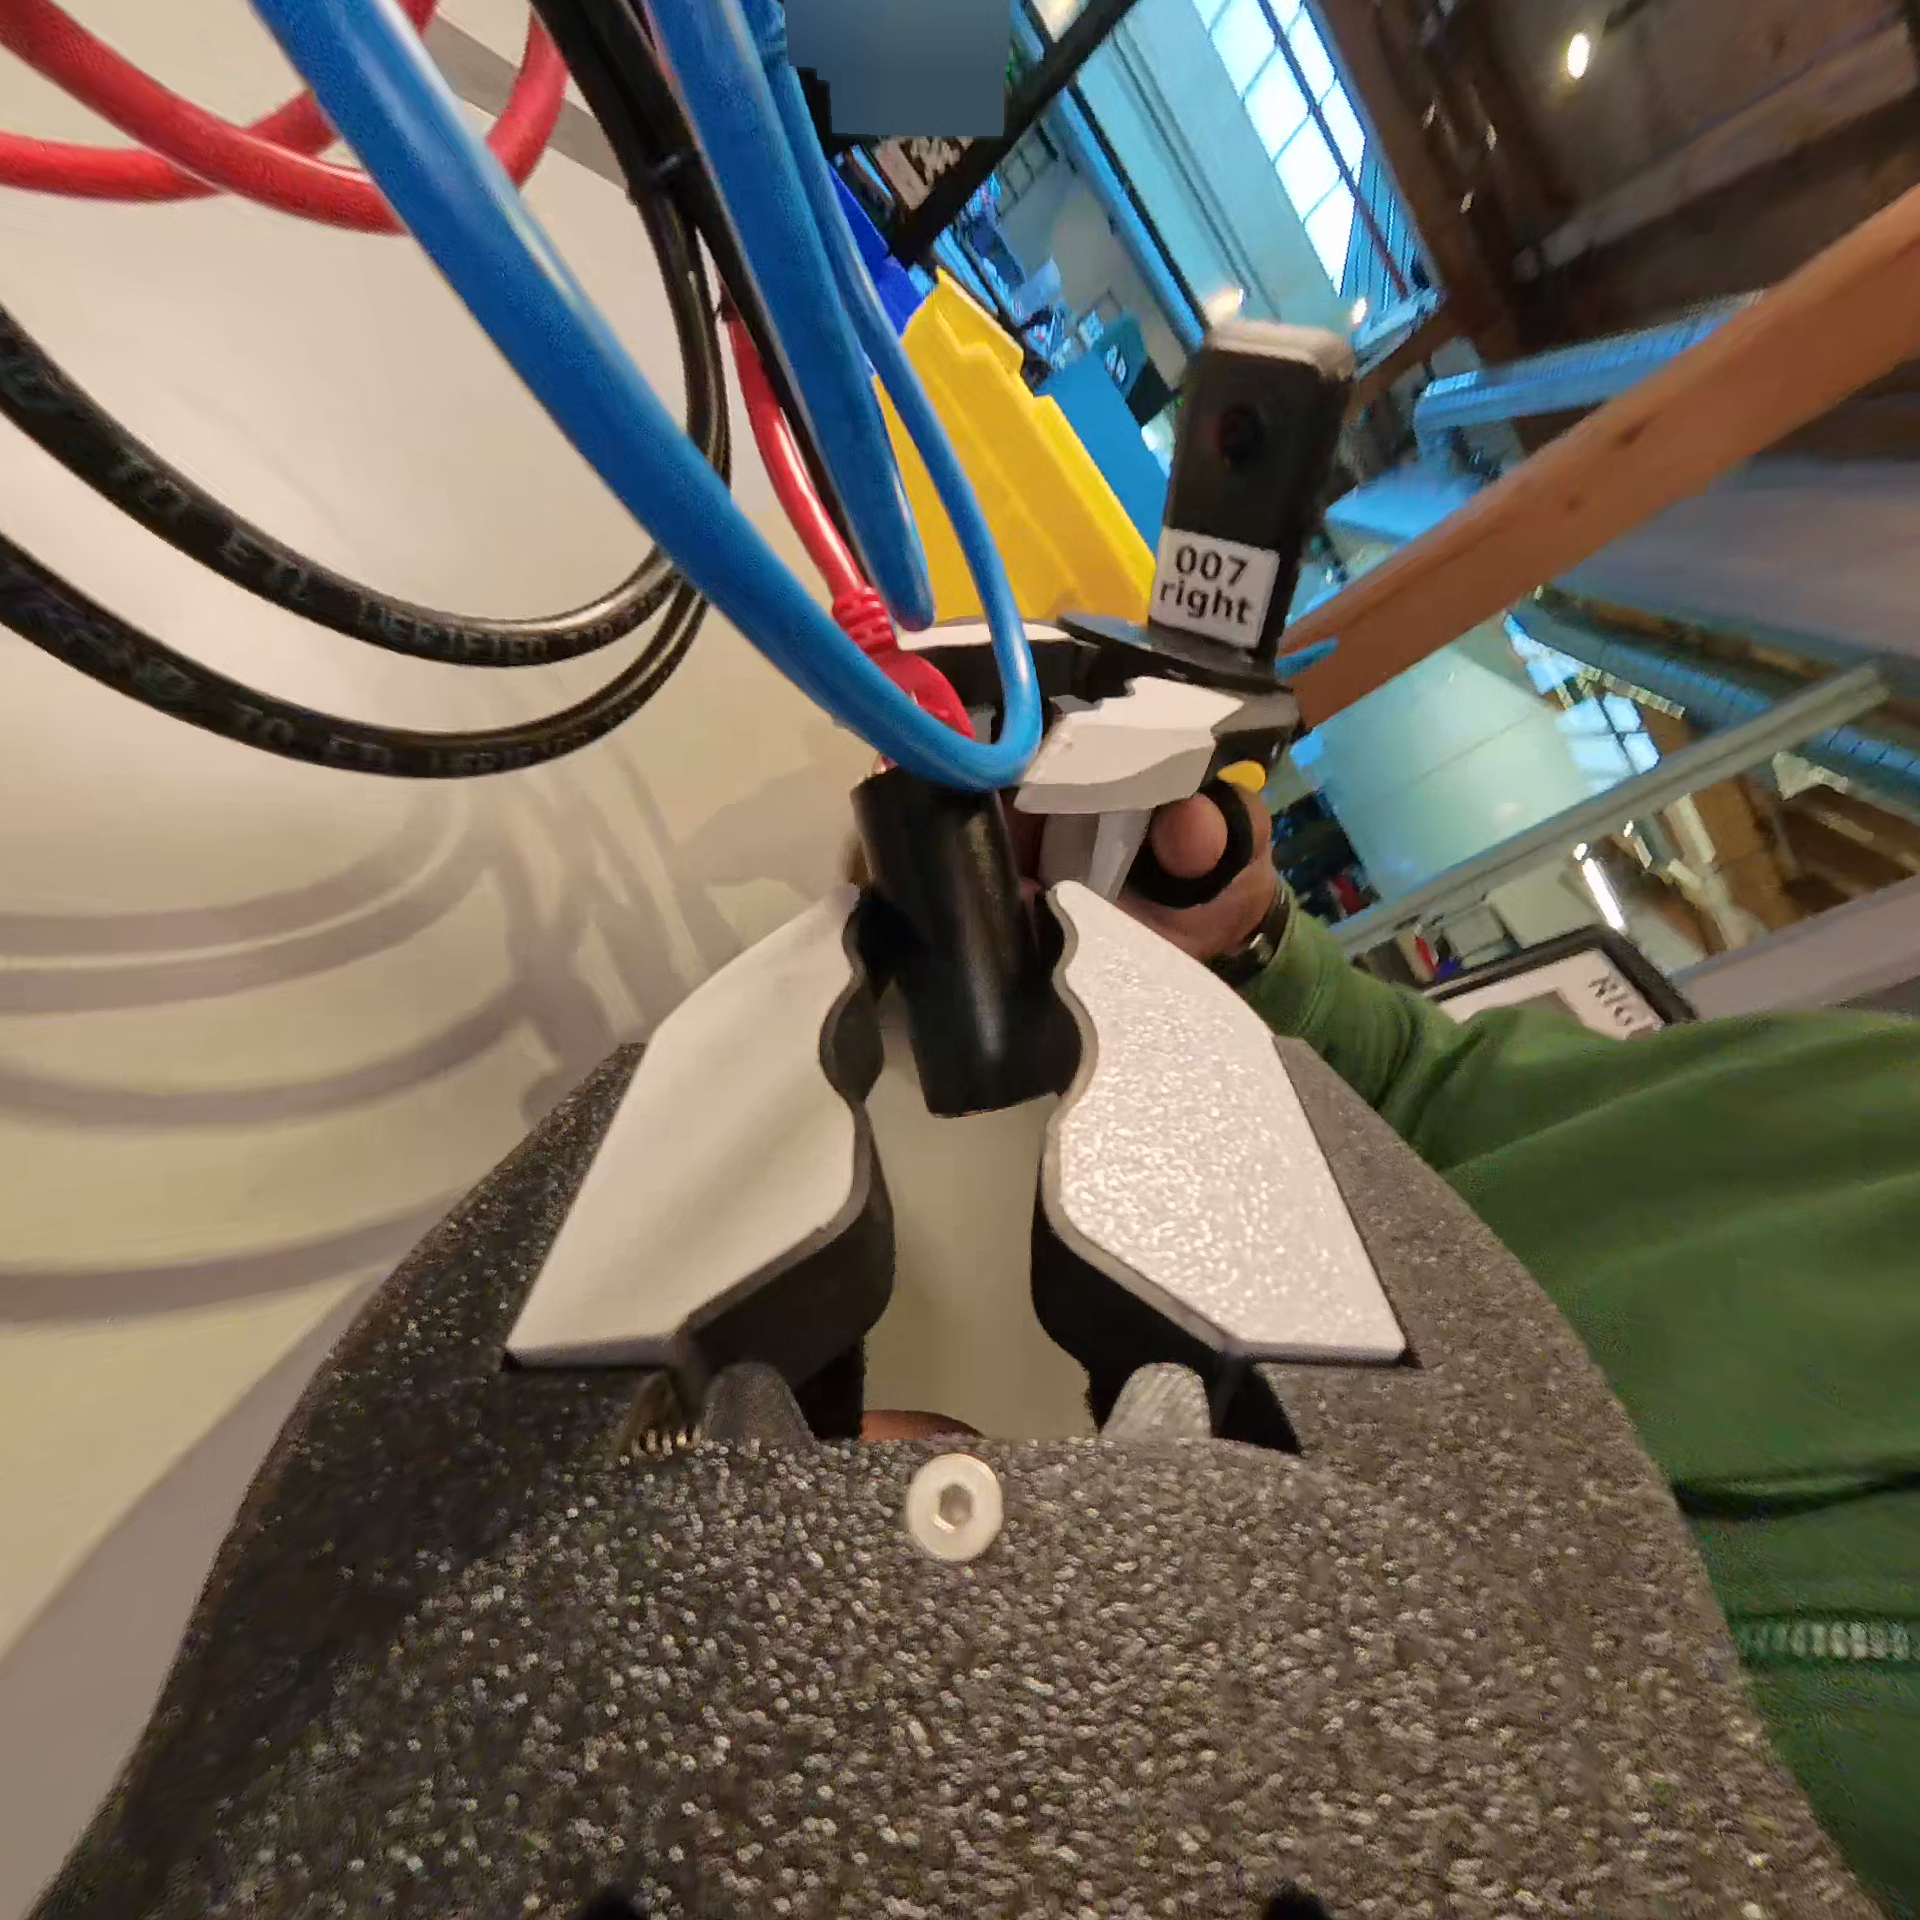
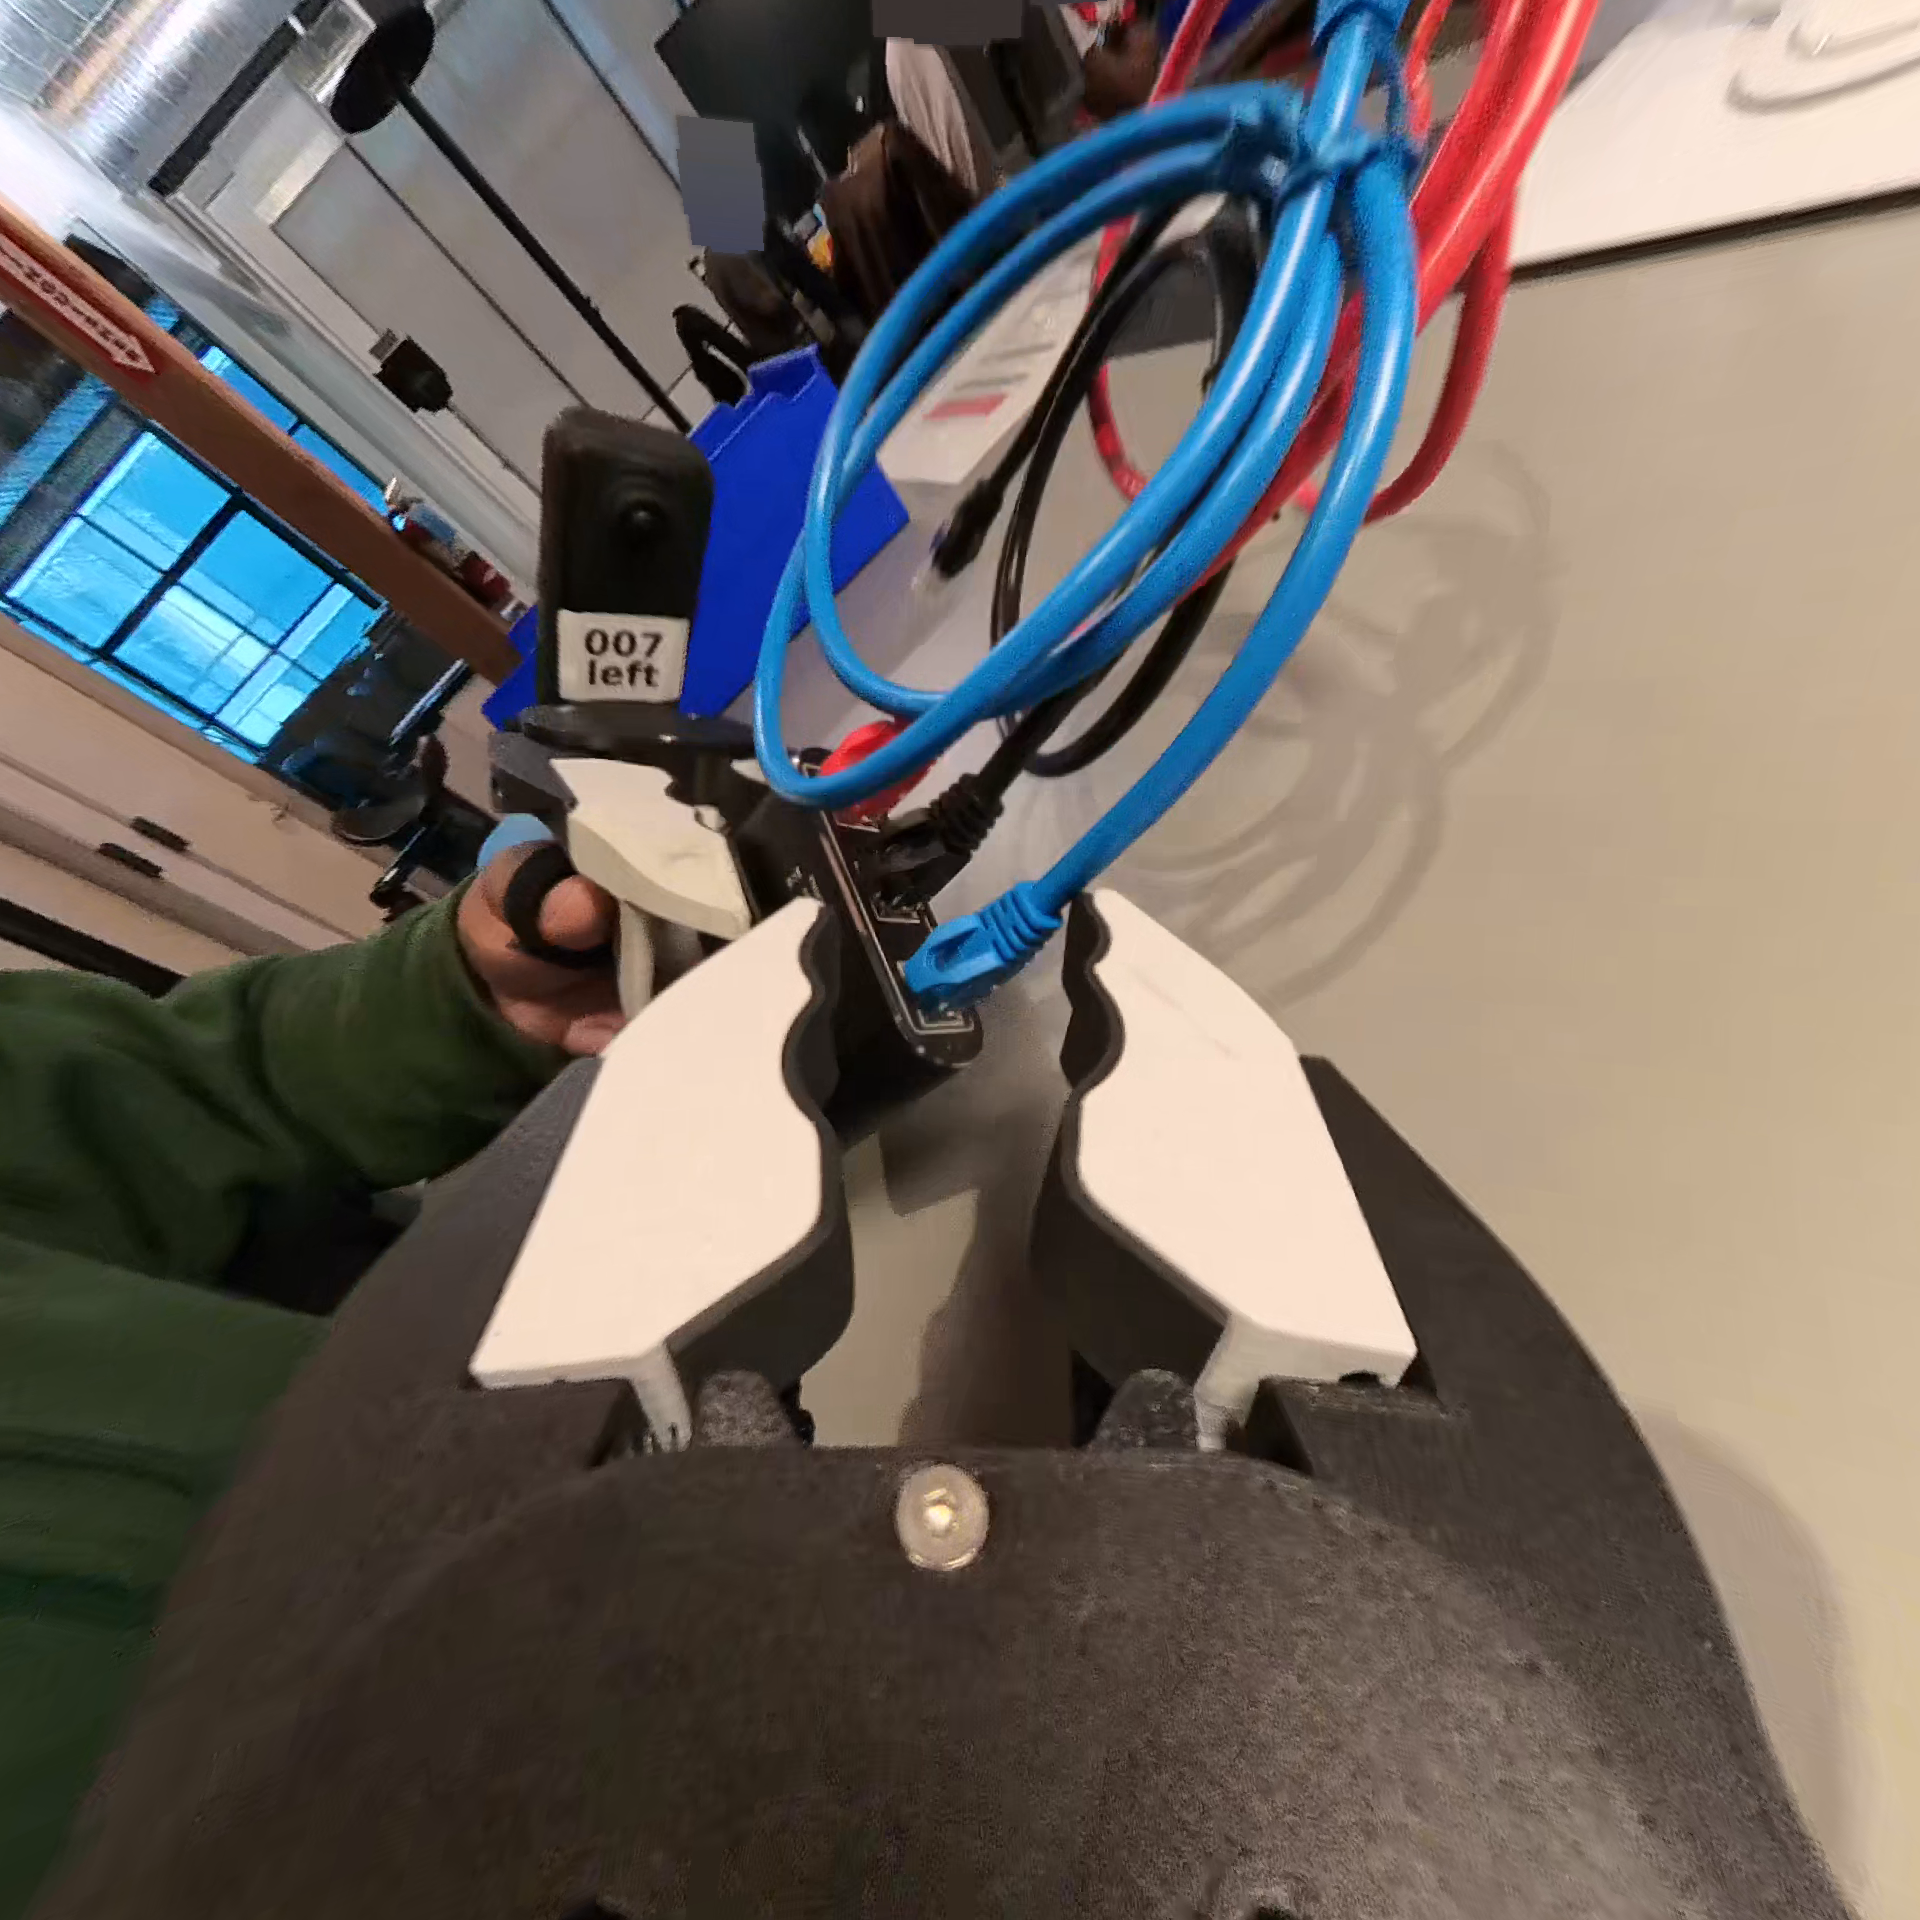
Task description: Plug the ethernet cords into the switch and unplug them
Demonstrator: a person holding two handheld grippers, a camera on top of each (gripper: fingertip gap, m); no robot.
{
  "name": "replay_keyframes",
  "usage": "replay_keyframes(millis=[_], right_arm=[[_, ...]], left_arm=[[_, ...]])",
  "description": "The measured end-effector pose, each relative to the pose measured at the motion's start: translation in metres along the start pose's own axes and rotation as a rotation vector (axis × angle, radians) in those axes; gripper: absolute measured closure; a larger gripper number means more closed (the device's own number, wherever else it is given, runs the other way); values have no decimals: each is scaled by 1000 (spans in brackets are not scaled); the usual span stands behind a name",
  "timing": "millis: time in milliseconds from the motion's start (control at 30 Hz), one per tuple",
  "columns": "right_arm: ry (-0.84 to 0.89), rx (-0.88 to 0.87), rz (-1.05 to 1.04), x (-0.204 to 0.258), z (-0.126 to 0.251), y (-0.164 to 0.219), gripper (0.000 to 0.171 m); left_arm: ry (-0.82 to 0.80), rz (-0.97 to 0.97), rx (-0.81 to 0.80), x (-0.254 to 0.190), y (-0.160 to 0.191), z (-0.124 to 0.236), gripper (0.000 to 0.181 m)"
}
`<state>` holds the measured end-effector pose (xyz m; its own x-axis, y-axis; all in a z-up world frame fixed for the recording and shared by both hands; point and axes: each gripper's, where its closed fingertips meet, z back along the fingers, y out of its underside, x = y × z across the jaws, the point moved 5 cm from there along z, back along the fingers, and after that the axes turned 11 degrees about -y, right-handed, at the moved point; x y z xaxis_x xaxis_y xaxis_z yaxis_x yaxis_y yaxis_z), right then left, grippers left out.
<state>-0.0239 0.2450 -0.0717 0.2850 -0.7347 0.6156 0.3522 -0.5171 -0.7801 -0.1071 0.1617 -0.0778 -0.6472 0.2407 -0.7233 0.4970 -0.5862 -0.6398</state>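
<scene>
My left gripper (image 1: 956, 914) is shut on the black switch (image 1: 961, 997) and holds it up off the white table (image 1: 260, 987). In the right wrist view, the switch's port face (image 2: 883, 935) points toward my right gripper (image 2: 951, 914). That gripper is open, with its fingers on either side of a blue plug (image 2: 977, 951) seated in the nearest port. A black plug (image 2: 945, 821) and a red plug (image 2: 873, 758) sit in ports farther along. Looped blue (image 2: 1299, 416), red (image 2: 1475, 260) and black (image 2: 1039, 561) cords hang above the switch. They also cross the left wrist view (image 1: 582, 343).
A yellow bin (image 1: 1018, 468) and a blue bin (image 2: 790, 488) stand at the table's far side. A person's green sleeve (image 1: 1558, 1195) reaches in behind each gripper. A white board or sheet (image 2: 1714, 125) lies on the table at the far right. My left and right fingertips are right by each other.
</scene>
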Motion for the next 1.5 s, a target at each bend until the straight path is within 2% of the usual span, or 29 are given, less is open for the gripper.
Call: replay_keyframes(millis=[100,300,600,833,1267,1333,1367,1400,1500], right_arm=[[-52,24,-106,1,-5,8,131],[-195,21,-202,15,-12,13,135],[-158,109,-101,19,-10,16,131],[-126,96,-9,24,-12,15,136],[-253,50,58,40,-22,16,143],[-266,83,90,45,-26,20,144],[-259,94,113,47,-28,23,144],[-247,108,129,48,-31,25,144],[-244,105,172,52,-33,25,145]], left_arm=[[5,-76,20,-3,1,0,153],[82,-84,-12,-10,-1,0,153],[59,-182,-30,-14,-1,1,153],[-7,-267,-15,-13,0,1,151],[83,-288,-56,-19,-3,7,145],[82,-321,-86,-24,-2,6,141],[111,-331,-91,-28,-1,6,128],[126,-327,-78,-31,2,4,123],[132,-299,-84,-31,2,3,138]])
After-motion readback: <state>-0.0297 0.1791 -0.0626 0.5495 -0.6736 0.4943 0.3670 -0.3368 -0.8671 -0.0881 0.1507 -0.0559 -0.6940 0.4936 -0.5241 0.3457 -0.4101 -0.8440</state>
